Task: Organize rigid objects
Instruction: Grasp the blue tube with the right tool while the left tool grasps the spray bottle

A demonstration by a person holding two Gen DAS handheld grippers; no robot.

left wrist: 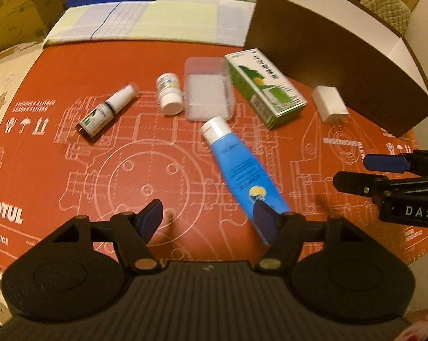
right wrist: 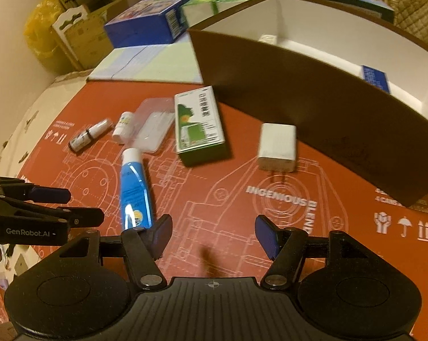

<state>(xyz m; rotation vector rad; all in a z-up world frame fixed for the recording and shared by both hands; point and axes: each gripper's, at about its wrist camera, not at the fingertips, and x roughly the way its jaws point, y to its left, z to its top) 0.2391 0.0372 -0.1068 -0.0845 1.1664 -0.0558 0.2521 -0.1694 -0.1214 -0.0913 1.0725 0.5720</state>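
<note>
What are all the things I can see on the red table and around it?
Blue tube: one, blue with a white cap, lying mid-table.
Green carton: one, green and white, lying beside the clear case.
Clear case: one, see-through, behind the tube.
White bottle: one, white, lying left of the case.
Spray bottle: one, dark with a white top, lying far left.
White charger: one, white, near the brown box.
Brown box: one, brown outside, white inside, open, at the back right.
Red table mat: one, red with white drawings.
Left tool: one, black with blue pads, open.
Right tool: one, black with blue pads, open.
</note>
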